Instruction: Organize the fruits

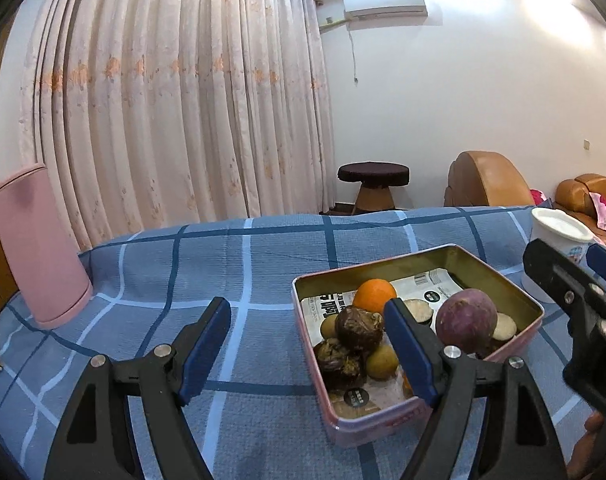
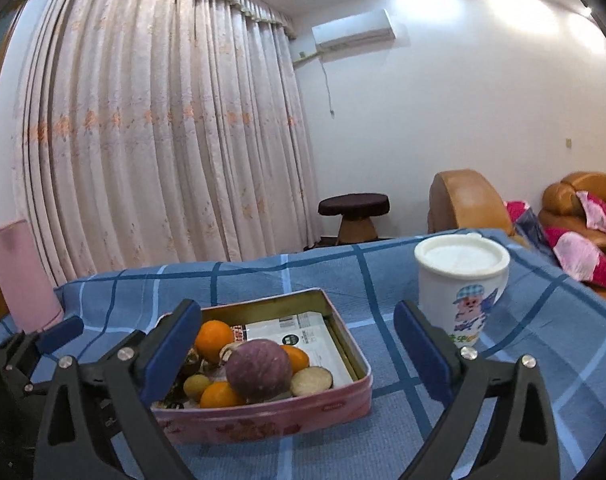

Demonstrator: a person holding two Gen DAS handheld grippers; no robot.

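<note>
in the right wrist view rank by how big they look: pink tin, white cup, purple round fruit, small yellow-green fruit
1. pink tin
2. white cup
3. purple round fruit
4. small yellow-green fruit

The cup stands farther back than the tin, so that gap may be overstated; the two fruits sit side by side.

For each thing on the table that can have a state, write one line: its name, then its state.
Pink tin: lid off, lined with paper, holding fruit.
Large purple fruit: whole, resting in the tin.
White cup: upright, lid on, standing beside the tin.
Left gripper: open, empty.
Right gripper: open, empty.
Pink cylinder: upright on the blue checked cloth.
</note>
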